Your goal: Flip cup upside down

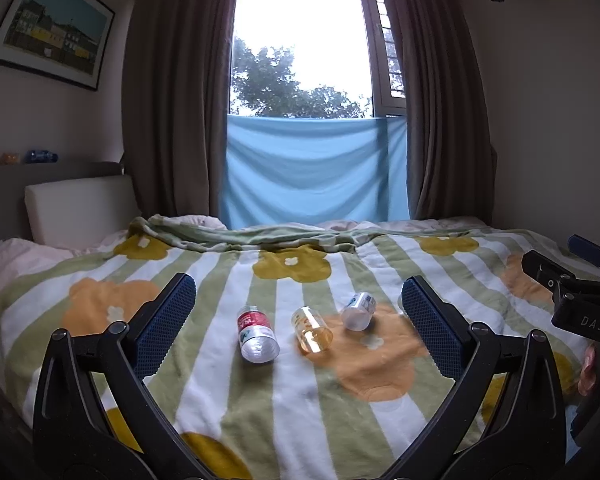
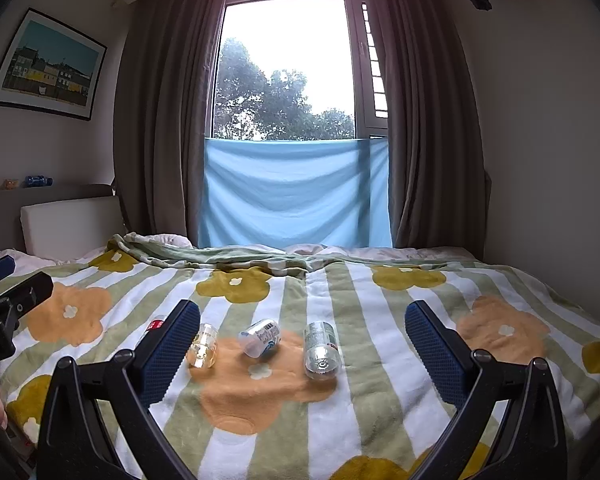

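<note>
Several small plastic cups lie on their sides on the striped flowered blanket (image 1: 228,392). In the left wrist view I see a clear cup with a red label (image 1: 256,334), an amber cup (image 1: 311,331) and a clear cup with a white-blue label (image 1: 358,311). In the right wrist view the amber cup (image 2: 203,346), the white-blue cup (image 2: 260,338) and a further clear cup (image 2: 321,350) show; the red-labelled cup (image 2: 156,325) is partly hidden behind a finger. My left gripper (image 1: 298,326) is open above the cups. My right gripper (image 2: 302,354) is open and empty too.
The bed runs to a window with brown curtains (image 1: 168,100) and a blue cloth (image 1: 312,168). A white headboard cushion (image 1: 76,208) stands at the left. The right gripper's body (image 1: 576,292) shows at the right edge of the left wrist view.
</note>
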The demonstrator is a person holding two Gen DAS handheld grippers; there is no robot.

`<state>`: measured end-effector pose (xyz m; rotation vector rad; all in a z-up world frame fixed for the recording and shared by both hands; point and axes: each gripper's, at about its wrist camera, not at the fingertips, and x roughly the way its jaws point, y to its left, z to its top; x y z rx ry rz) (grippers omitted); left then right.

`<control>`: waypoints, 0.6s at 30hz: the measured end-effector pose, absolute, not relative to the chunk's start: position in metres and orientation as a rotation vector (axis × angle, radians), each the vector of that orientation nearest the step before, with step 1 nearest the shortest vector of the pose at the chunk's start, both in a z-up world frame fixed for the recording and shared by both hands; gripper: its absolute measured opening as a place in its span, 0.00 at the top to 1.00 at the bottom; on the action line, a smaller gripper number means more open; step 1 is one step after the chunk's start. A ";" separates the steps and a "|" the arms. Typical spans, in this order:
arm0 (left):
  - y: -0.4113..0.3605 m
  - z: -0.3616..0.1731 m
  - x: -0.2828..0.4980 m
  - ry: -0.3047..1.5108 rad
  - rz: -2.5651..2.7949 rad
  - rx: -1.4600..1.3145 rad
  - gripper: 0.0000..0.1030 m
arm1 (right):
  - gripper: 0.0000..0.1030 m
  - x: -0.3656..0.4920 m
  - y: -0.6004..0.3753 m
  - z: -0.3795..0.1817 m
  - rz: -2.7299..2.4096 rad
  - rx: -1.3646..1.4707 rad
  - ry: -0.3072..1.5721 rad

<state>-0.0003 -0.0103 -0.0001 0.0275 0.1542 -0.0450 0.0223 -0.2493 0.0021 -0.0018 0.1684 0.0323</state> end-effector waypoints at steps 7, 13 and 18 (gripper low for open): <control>-0.011 -0.001 -0.001 0.155 -0.045 0.026 0.00 | 0.00 0.024 -0.249 0.000 0.031 -0.002 0.170; -0.011 -0.001 0.000 0.159 -0.041 0.031 0.00 | 0.00 0.024 -0.248 -0.003 0.035 -0.002 0.176; -0.009 -0.003 0.004 0.170 -0.034 0.031 0.00 | 0.00 0.030 -0.238 -0.019 0.062 -0.010 0.199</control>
